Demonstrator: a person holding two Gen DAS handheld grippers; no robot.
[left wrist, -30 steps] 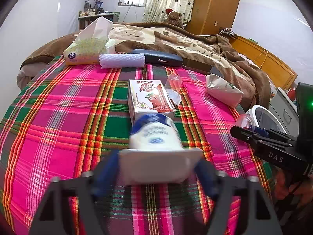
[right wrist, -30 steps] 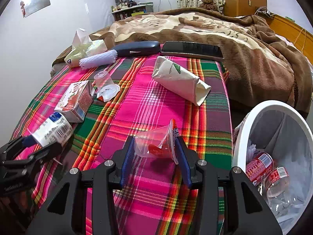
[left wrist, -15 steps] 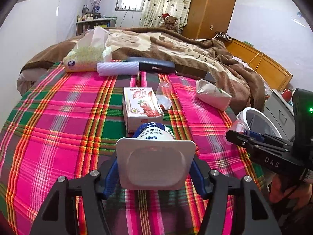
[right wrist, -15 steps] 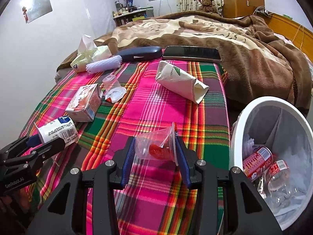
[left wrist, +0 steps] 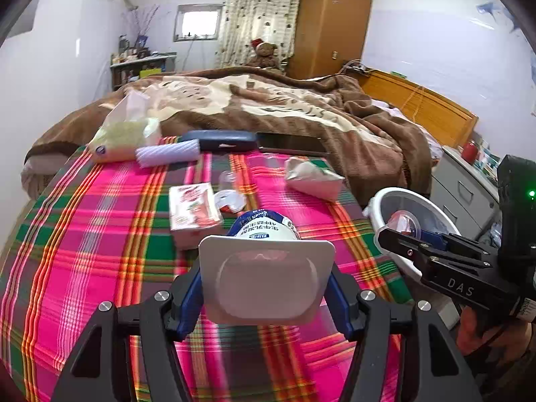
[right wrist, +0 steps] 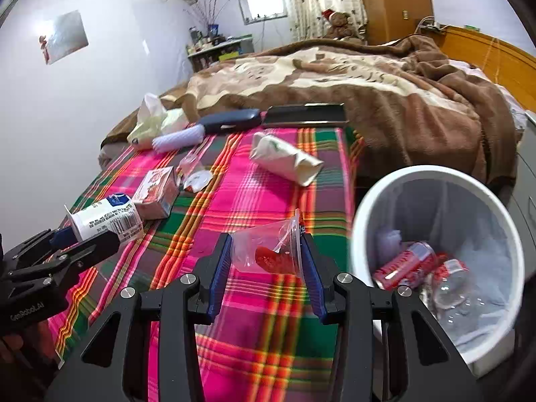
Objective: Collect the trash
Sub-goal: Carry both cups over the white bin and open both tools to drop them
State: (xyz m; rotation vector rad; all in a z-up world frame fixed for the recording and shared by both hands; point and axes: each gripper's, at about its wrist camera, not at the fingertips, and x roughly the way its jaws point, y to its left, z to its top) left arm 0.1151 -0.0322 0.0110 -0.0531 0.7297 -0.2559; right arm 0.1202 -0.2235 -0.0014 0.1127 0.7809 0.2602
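My left gripper (left wrist: 266, 288) is shut on a white yogurt cup (left wrist: 266, 281) with a blue label, held above the plaid bedspread; it also shows in the right wrist view (right wrist: 104, 221). My right gripper (right wrist: 268, 258) is shut on a clear plastic cup (right wrist: 268, 251) with red residue, just left of the white trash bin (right wrist: 418, 174). The bin holds red-labelled bottles (right wrist: 405, 264). The right gripper (left wrist: 402, 231) shows in the left wrist view over the bin's rim (left wrist: 388, 194).
On the plaid cloth (right wrist: 261, 181) lie a pink milk carton (right wrist: 157, 191), a clear cup with lid (right wrist: 194, 174) and a crumpled white bag (right wrist: 284, 160). A tissue pack (right wrist: 157, 120), rolled towel (right wrist: 177, 139), glasses case (right wrist: 231, 120) and tablet (right wrist: 305, 114) lie farther back.
Both grippers have risen and moved right toward the bin with their cups. The bin now looms larger in both views.
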